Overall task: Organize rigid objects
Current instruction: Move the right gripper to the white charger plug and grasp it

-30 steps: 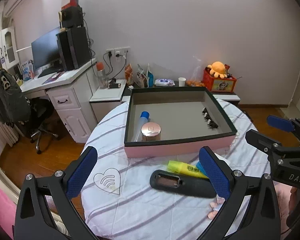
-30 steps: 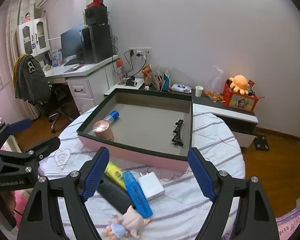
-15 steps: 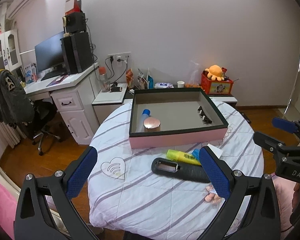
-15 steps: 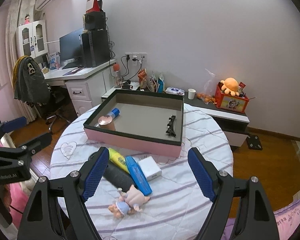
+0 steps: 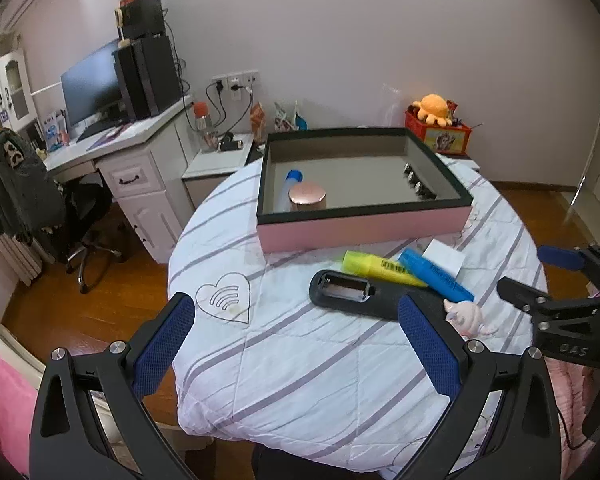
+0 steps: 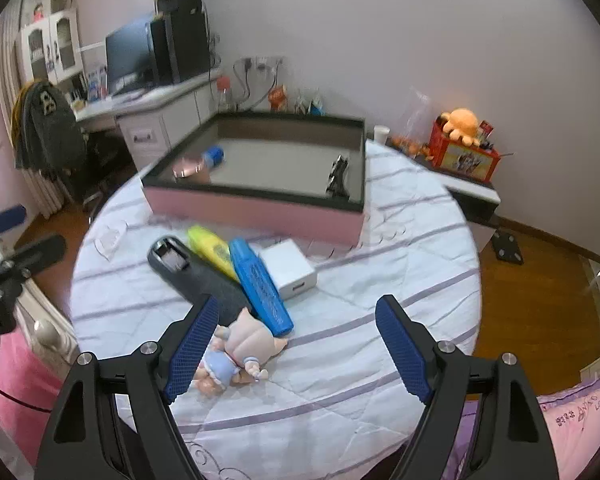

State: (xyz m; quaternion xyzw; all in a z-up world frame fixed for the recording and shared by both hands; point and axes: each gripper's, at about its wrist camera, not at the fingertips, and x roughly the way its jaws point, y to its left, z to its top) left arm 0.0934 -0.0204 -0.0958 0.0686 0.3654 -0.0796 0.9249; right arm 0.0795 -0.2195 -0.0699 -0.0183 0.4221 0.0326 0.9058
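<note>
A pink box (image 5: 364,230) with a dark rim sits at the far side of the round table. Inside lie a rose-gold jar (image 5: 307,195), a blue-capped bottle (image 5: 289,184) and a black hair clip (image 5: 418,186). In front of it lie a black remote (image 5: 364,294), a yellow marker (image 5: 380,267), a blue marker (image 5: 436,278), a white charger (image 5: 443,258) and a small doll (image 6: 236,354). My left gripper (image 5: 296,344) is open and empty above the table's near side. My right gripper (image 6: 296,350) is open and empty, its left finger beside the doll.
The table (image 5: 300,360) has a white striped cloth with a heart mark (image 5: 225,298). A desk with monitor (image 5: 96,84) and a chair (image 5: 24,184) stand at the left. A red box with an orange plush (image 5: 436,124) sits behind.
Both grippers pulled back from the box, then came lower and nearer to the loose objects. The right gripper now sits close over the doll. Both stay open.
</note>
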